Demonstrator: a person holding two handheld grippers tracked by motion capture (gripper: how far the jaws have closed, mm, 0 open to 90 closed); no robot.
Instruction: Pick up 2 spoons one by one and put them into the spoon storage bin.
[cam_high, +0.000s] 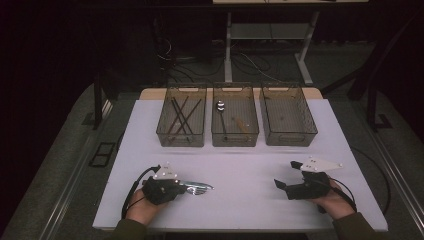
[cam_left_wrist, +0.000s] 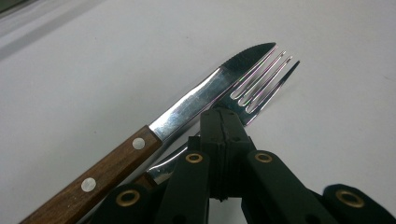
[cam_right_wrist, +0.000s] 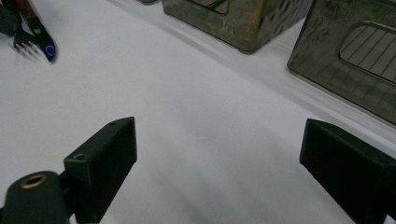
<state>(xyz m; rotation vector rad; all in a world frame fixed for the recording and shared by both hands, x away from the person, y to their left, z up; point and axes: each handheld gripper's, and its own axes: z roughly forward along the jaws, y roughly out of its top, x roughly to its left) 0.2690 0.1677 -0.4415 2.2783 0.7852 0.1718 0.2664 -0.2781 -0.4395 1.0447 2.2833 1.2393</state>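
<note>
Clenched left gripper (cam_left_wrist: 219, 126) grasping a fork (cam_left_wrist: 261, 84) beside a wooden-handled knife (cam_left_wrist: 187, 105), low over the white table (cam_high: 240, 210) near its front-left edge. Right gripper (cam_high: 289, 174), jaws released, rests front-right; three mesh bins (cam_high: 235, 137) stand behind.

Overhead view faces forward; gripper views skim the table (cam_high: 240, 165) closely.

White table (cam_high: 260, 165) with three mesh bins (cam_high: 235, 122) side by side along its far edge.
</note>
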